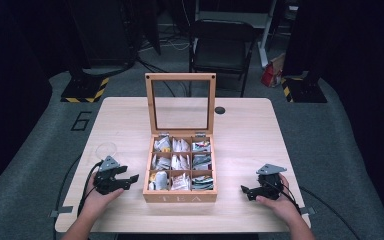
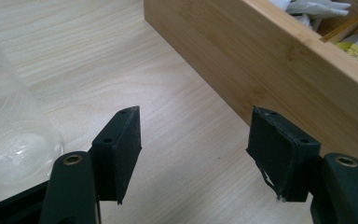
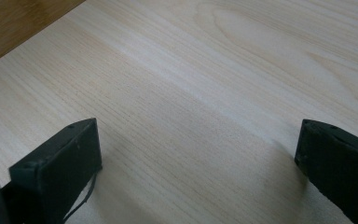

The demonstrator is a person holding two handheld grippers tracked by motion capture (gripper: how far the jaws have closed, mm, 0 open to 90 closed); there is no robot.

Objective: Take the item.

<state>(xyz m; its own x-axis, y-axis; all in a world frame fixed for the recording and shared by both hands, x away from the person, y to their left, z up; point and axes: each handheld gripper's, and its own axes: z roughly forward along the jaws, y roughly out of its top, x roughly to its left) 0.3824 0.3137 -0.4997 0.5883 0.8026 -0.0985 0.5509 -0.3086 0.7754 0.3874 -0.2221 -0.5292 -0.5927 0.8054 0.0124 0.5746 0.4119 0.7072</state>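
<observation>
Bamboo tea box [image 1: 180, 197] sits square between two empty, wide-open hand-held grippers [image 1: 130, 180] [image 1: 245, 191].

Tea box [image 1: 180, 196] mid-table, glass [image 1: 105, 149] left

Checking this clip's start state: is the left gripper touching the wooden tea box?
Apart. In the left gripper view, bare table shows between the open left gripper and the tea box wall; the high view shows the same gap.
</observation>
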